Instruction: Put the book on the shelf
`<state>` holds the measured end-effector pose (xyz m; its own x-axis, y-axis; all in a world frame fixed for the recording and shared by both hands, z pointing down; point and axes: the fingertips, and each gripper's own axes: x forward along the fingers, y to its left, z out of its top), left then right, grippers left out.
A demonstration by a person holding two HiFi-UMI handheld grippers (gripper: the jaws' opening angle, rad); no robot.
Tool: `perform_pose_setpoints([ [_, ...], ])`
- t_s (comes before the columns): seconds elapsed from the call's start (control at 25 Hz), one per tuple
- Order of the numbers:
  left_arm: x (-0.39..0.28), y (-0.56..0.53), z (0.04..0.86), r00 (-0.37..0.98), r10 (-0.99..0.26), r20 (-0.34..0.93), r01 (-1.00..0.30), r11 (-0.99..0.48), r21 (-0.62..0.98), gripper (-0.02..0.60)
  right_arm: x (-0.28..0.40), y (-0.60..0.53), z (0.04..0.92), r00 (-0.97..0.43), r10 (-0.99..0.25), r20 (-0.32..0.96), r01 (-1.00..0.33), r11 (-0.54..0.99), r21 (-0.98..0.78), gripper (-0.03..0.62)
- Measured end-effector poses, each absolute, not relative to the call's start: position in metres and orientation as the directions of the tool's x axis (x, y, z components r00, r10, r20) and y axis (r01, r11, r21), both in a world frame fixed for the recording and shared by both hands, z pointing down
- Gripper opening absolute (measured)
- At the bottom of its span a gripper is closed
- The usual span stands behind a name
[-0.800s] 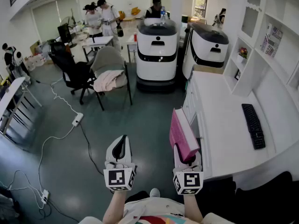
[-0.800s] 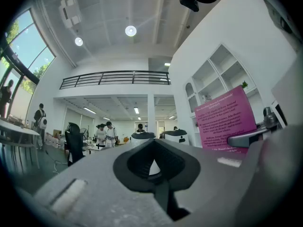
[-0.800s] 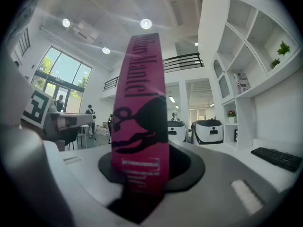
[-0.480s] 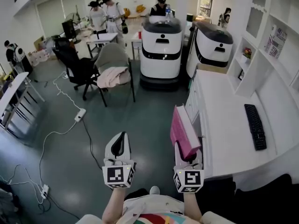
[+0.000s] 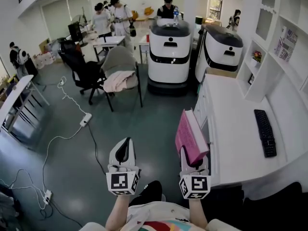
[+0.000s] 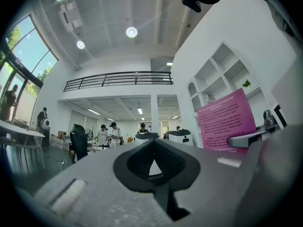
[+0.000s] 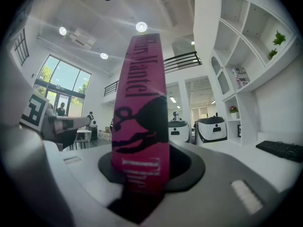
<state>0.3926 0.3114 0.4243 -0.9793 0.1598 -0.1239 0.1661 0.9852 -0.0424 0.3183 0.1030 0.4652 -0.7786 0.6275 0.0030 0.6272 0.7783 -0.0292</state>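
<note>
Both forearms (image 5: 120, 215) were seen reaching forward from the bottom of the head view, side by side and apart, each bearing a tool pointed away from the body and held roughly level. The marker cube (image 5: 123, 183) on each tool was turned up towards the head camera.

The left tool (image 5: 126, 143) was held over the grey floor (image 5: 72, 167). In the left gripper view, the left tool (image 6: 152, 144) was shown with its jaw tips brought together and nothing between them.

The right tool (image 5: 193, 161) was held just beside the near edge of the white counter (image 5: 231, 124). Its jaws were clamped on the lower end of the pink book (image 5: 190, 136), which was carried upright in the air, with its top tilted slightly towards the left. In the right gripper view, the book (image 7: 140, 112) was seen spine-on, rising from between the jaws of the right tool (image 7: 142, 174) and filling the middle of the picture. From the left gripper view, the printed pink cover of the book (image 6: 226, 122) was visible at the right.

The book had not been set on the shelf (image 5: 262, 28), which stood well apart from it, beyond the far right side of the counter. A black keyboard (image 5: 263, 131) lay on the counter to the right of the book.
</note>
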Motion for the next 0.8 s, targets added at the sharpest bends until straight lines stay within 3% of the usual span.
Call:
perform_pose_setpoints([
  [0.8,0.29,0.296,0.428,-0.992,0.064,-0.109,0.07,0.997,-0.045,0.002,0.24,0.089,0.467,-0.822,0.569,0.01,0.569,0.822,-0.02,0.143],
])
